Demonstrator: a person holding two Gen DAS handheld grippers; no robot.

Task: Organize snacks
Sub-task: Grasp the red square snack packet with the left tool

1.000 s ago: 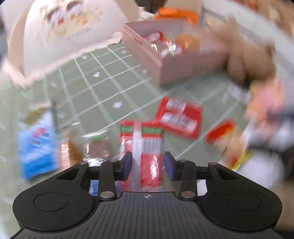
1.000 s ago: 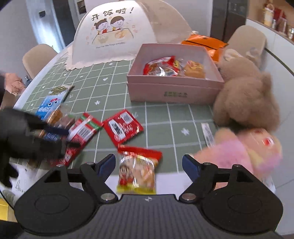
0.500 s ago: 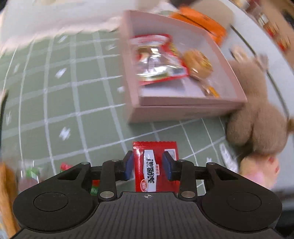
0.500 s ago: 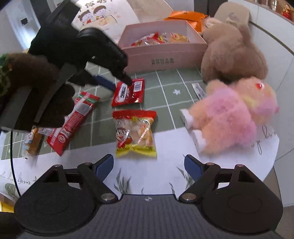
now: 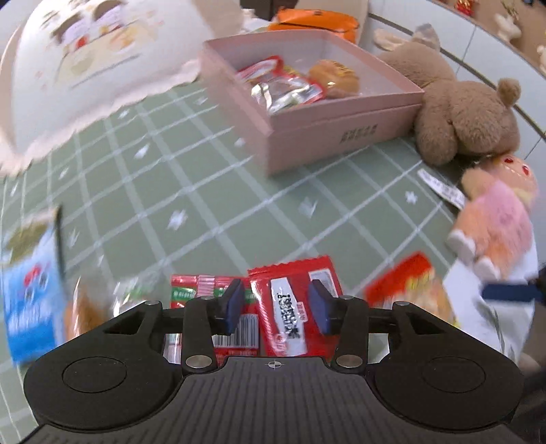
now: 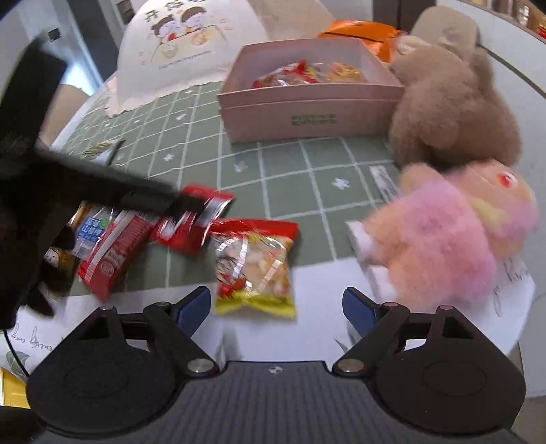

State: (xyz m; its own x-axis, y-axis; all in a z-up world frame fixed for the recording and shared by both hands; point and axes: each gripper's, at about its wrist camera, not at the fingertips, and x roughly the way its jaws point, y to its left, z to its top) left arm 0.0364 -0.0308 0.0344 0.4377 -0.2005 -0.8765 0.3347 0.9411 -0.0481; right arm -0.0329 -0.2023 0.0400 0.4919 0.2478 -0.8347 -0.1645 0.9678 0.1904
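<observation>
right wrist: green checked tablecloth (image 6: 283, 177)

Green grid tablecloth (image 6: 279, 177) covers the table, white paper mat (image 6: 317, 290) at six o'clock along the near edge. Pink box (image 6: 307, 116) sits at twelve, the white mesh food cover (image 6: 184, 58) at eleven, an orange bag (image 6: 361, 30) just behind the box. Brown teddy (image 6: 450, 106) at two, touching the box's right side; pink plush (image 6: 443, 239) at four, half on the mat. Yellow-and-red snack bag (image 6: 254, 266) dead centre, straddling cloth and mat. Red packets (image 6: 116, 249) piled at nine, blue packet (image 5: 30, 307) beside them.
</observation>
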